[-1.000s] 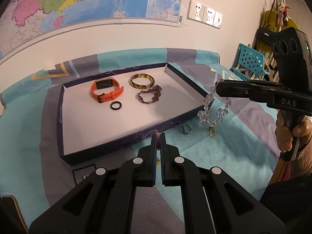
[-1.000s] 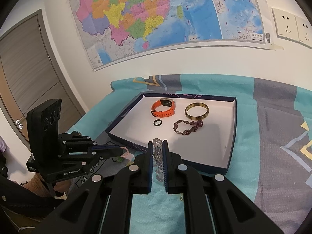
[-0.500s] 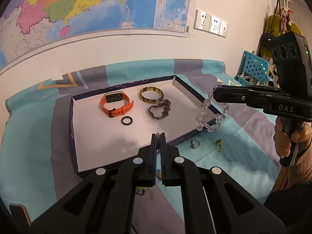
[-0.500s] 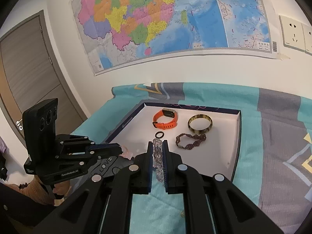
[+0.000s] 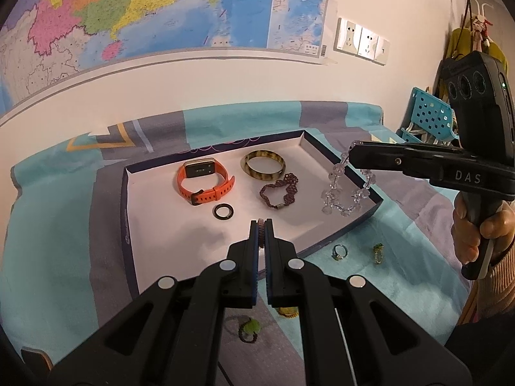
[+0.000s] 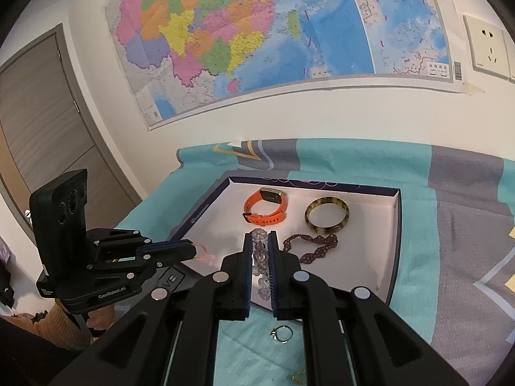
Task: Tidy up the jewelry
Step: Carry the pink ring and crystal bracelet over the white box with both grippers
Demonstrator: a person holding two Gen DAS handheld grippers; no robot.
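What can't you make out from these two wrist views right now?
- Left gripper: something thin and pinkish is pinched; too small to identify in either view.
- Crystal bead bracelet: whether it hangs over the box floor or its rim is unclear; in the right wrist view the fingers cover it.
- Green item, gold piece: left wrist view, half hidden by the fingers.

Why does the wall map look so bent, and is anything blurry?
Left wrist view: the fisheye lens bows the map and darkens the corners; the tray stays sharp. Right wrist view: same bending, warm light, and the clear bead bracelet looks slightly soft.
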